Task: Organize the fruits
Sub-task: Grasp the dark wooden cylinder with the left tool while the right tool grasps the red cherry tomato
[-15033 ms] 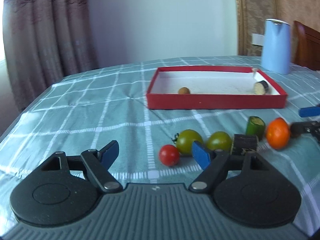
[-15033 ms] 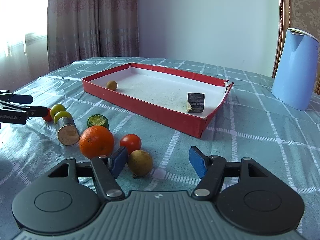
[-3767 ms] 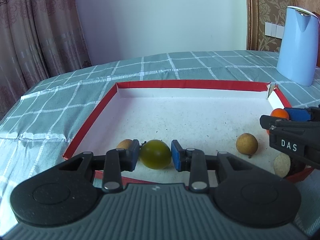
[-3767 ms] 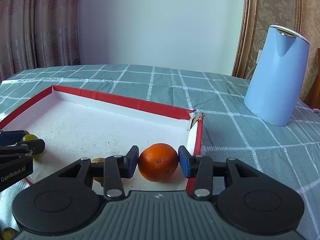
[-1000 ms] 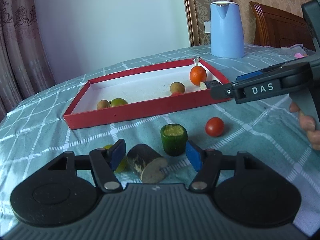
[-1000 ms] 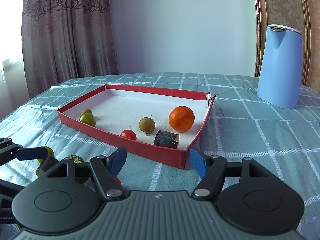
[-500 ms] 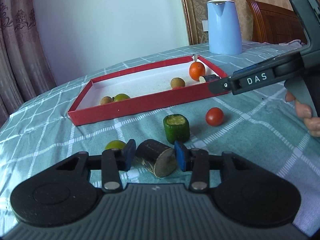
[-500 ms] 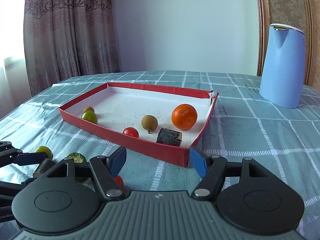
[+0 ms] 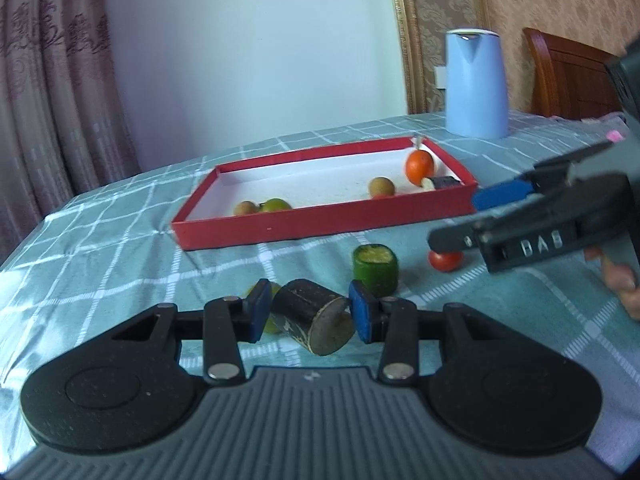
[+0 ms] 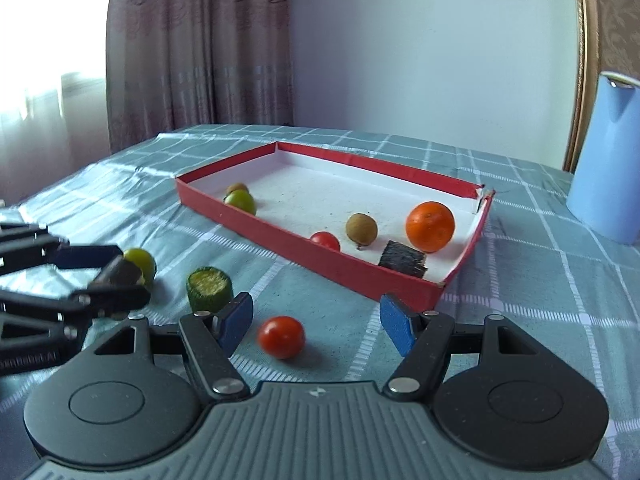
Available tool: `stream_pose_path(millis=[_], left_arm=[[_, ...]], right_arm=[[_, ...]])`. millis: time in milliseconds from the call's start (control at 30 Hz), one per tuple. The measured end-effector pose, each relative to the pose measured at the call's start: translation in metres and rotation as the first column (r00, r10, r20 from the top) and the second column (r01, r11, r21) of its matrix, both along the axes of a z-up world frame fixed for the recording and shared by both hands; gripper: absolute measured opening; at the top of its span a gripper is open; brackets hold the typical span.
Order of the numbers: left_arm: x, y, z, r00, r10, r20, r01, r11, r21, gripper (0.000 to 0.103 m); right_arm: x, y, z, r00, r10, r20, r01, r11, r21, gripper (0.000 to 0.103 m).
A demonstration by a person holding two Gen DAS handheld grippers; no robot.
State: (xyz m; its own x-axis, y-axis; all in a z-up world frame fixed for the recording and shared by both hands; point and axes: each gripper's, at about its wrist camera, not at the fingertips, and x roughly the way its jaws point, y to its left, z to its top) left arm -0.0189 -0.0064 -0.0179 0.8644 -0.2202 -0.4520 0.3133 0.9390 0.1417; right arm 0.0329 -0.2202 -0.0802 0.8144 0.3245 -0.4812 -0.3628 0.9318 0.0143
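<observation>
The bench [image 9: 100, 248], under a green checked cloth, carries a blue kettle [image 9: 476, 84] at the far right and a red tray [image 9: 320, 222] holding an orange [image 10: 430, 226], a dark chunk [image 10: 402, 265], a brown fruit [image 10: 361, 229], a green fruit [image 10: 240, 201] and a red tomato [image 10: 326, 241]. The left hand-held gripper [image 9: 310, 312] is clenched on a dark cylinder [image 9: 314, 322] near the tray, with a cucumber piece [image 9: 375, 268] just beyond it. The right hand-held gripper [image 10: 316, 320], lettered "DAS", stands released around a second tomato [image 10: 281, 337] on the cloth.

Left tongs [image 9: 311, 312] around dark cylinder [image 9: 314, 322]
</observation>
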Motion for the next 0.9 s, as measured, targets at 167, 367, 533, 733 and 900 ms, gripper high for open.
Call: stream_pose_path(millis=[167,367,533,733,900], left_arm=[[0.000,0.008,0.003,1.000,0.021,-0.004,-0.021,1.000,-0.022,0.038],[0.003,0.009,0.005,0.998,0.056,-0.018,-0.057,0.998,-0.026,0.038],[0.006,0.008,0.007,0.994,0.100,-0.032,-0.101,0.995,-0.023,0.038],[0.009,0.007,0.011,0.990,0.141,-0.028,-0.142,0.990,-0.020,0.038],[0.013,0.006,0.015,0.988,0.155,-0.027,-0.155,0.988,-0.024,0.038]], right_arm=[[0.001,0.010,-0.007,1.000,0.017,-0.022,-0.018,0.998,-0.056,0.066],[0.004,0.016,-0.013,0.997,0.052,-0.057,-0.056,0.996,-0.071,0.032],[0.000,0.018,-0.012,0.998,0.044,-0.033,-0.047,0.995,-0.091,0.027],[-0.006,0.015,-0.006,1.000,0.007,0.029,-0.005,0.997,-0.073,0.027],[-0.005,0.007,-0.002,0.997,-0.052,0.057,0.055,0.997,-0.048,0.027]])
